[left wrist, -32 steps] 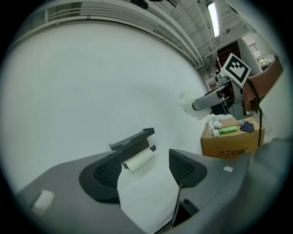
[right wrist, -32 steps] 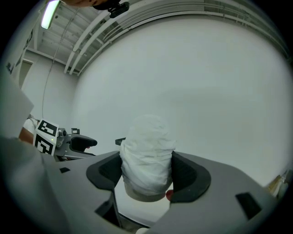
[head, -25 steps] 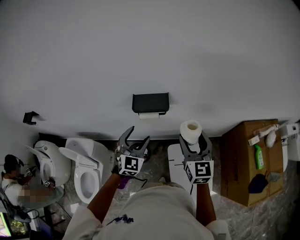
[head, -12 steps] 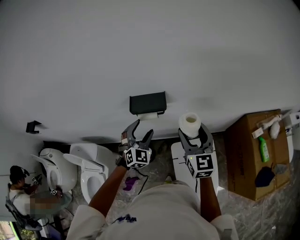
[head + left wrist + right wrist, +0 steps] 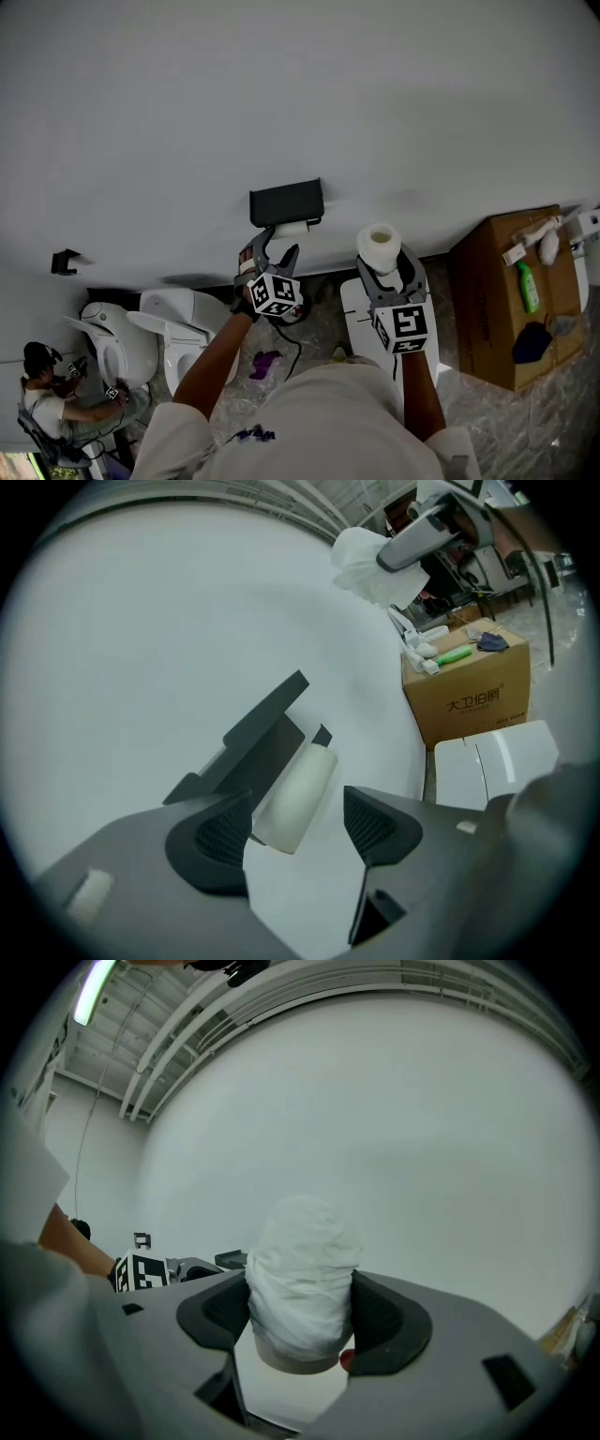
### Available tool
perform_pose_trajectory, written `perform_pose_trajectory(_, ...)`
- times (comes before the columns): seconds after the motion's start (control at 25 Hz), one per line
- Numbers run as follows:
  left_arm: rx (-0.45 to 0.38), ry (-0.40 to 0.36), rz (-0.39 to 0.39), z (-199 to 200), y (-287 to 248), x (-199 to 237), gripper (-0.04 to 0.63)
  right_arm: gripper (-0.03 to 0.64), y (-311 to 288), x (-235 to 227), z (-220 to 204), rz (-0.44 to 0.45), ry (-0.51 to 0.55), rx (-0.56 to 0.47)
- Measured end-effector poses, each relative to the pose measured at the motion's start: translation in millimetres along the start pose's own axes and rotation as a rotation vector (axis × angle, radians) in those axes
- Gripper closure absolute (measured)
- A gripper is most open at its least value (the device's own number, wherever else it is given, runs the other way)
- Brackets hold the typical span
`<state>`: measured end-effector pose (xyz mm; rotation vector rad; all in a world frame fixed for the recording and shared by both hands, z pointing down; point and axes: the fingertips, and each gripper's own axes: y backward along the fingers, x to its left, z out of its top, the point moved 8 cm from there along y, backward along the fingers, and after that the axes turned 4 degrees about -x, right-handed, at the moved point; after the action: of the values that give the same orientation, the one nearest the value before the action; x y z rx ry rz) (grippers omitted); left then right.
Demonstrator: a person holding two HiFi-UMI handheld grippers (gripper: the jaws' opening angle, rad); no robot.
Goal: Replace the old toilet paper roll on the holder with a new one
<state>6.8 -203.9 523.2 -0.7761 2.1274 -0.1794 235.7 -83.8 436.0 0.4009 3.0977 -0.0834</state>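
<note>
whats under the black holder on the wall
A slim white paper roll hangs right under the black holder, lying along its length. Whatever bar runs through the roll is covered by the paper, so it cannot be seen.

Your floor [image 5: 553, 412] is grey stone. On it, left to right: toilet [image 5: 111, 345], second toilet [image 5: 183, 337], purple scrap [image 5: 263, 362], white unit [image 5: 349, 319], cardboard box [image 5: 487, 291] against the wall.

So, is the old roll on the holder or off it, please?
On: the old roll hangs under the black holder, against the wall.
</note>
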Motion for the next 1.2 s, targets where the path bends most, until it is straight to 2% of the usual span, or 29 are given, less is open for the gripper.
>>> perform_pose_trajectory(0.48,0.058,-0.056,-0.003,-11,-25,3,0.295,0.311,-5,-1,-3,-0.013,-0.006,0.016)
perform_pose_trajectory(0.72,0.067,-0.127,0.026,-10,-29,2,0.322,0.311,-7,-1,-8,-0.017,-0.012,0.028)
perform_pose_trajectory(0.84,0.076,-0.193,0.031,-10,-28,1,0.353,0.311,-7,-1,-9,-0.018,-0.015,0.031)
perform_pose_trajectory(1.12,0.091,-0.418,0.048,-10,-26,-5,0.394,0.311,-7,-2,-11,-0.016,-0.016,0.034)
perform_pose_trajectory(1.2,0.098,-0.437,0.053,-10,-26,-5,0.397,0.311,-7,-2,-11,-0.017,-0.018,0.036)
